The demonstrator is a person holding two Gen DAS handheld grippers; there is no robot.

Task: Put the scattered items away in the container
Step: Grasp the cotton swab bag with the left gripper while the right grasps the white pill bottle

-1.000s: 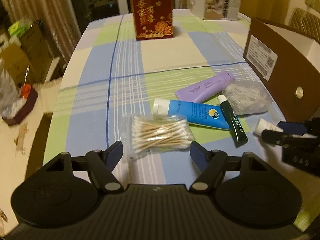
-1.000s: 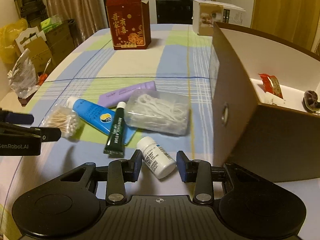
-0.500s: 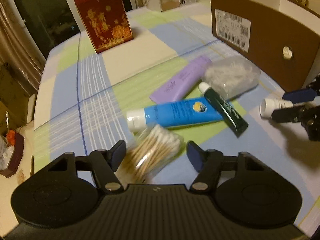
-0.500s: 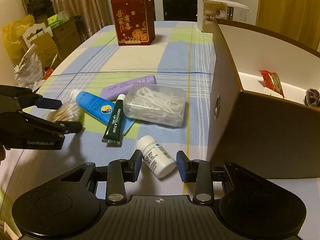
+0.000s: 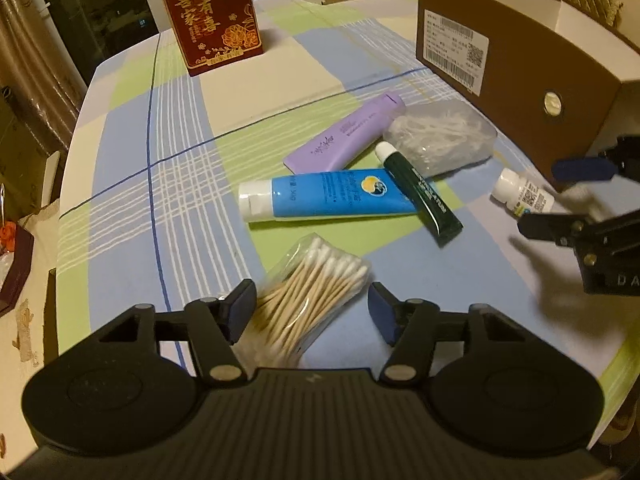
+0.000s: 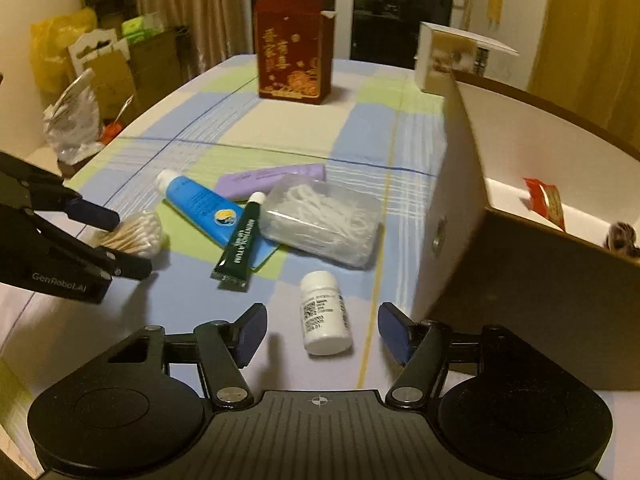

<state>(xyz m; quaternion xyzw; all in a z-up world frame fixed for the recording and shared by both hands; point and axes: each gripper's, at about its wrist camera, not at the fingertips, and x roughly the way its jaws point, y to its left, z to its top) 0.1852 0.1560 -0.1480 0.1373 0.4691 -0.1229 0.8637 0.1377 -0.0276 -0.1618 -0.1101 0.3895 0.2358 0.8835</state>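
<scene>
since half a second ago the right gripper (image 6: pixel 320 334) is spreading its jaws wide around the white pill bottle (image 6: pixel 325 319), lying just beside the brown container (image 6: pixel 452 216). left gripper (image 5: pixel 310 306), jaws wide, is straddling the cotton swab bag (image 5: pixel 310 300), farther from the container. the round bottle may be rolling out sideways; the slick bag may be slipping or crumpling as the jaws close.
</scene>
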